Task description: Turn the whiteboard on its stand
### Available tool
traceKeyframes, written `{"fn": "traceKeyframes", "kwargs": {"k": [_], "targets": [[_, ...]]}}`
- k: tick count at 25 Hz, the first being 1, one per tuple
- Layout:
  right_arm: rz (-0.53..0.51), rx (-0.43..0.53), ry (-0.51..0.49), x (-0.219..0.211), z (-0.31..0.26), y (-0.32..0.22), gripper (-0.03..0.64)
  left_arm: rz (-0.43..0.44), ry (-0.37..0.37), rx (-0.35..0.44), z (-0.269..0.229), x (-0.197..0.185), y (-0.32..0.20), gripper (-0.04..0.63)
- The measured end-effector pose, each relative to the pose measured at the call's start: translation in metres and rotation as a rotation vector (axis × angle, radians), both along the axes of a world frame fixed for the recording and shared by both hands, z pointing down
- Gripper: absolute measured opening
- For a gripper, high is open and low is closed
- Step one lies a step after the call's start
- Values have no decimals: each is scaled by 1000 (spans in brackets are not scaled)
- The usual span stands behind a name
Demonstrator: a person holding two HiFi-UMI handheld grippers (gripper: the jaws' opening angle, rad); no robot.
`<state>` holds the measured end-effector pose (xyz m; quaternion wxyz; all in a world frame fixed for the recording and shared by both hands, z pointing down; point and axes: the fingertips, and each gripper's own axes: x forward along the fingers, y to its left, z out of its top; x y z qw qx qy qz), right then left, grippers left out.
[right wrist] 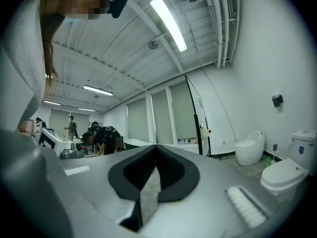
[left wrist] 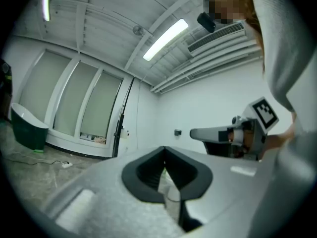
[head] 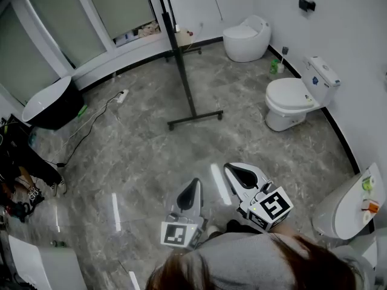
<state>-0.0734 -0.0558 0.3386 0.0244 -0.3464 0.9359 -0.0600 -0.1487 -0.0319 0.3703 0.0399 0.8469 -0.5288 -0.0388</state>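
Note:
The whiteboard stand (head: 180, 65) is a black upright pole on a crossbar foot (head: 195, 119), standing on the grey floor ahead of me. The board itself shows only as thin dark edges at the top of the head view. The stand also appears in the left gripper view (left wrist: 120, 125) and the right gripper view (right wrist: 196, 117), far beyond the jaws. My left gripper (head: 195, 182) and right gripper (head: 233, 169) hover low and close to my body, well short of the stand. Both are shut with nothing between their jaws.
Two white toilets (head: 247, 37) (head: 293, 99) stand along the right wall, and another fixture (head: 347, 204) sits at the near right. A dark bathtub (head: 51, 104) is at the left, with a power strip and cable (head: 121, 95) on the floor. People (right wrist: 94, 135) work at the far left.

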Motion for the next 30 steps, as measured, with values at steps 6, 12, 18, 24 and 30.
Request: {"fn": "traceKeyframes", "kwargs": {"k": [6,12,18,24,30], "targets": [[0,21,-22,10,-3,-2,3,-25,0,-8,5,4,-3,0],[-15,24,-34,28,-2,-16,3,-41,40,11,-1,22,-17,0],[-62,8,-36,30,7,-33,3,-91,47,0,8,21,-23,0],[-84,-10,-64,16,11,-63,3,-126,50,-8,15,3,-53,0],[-46,-9,-62,2,19,-122,3,-72,52,-22,33,-8,-115,0]]}}
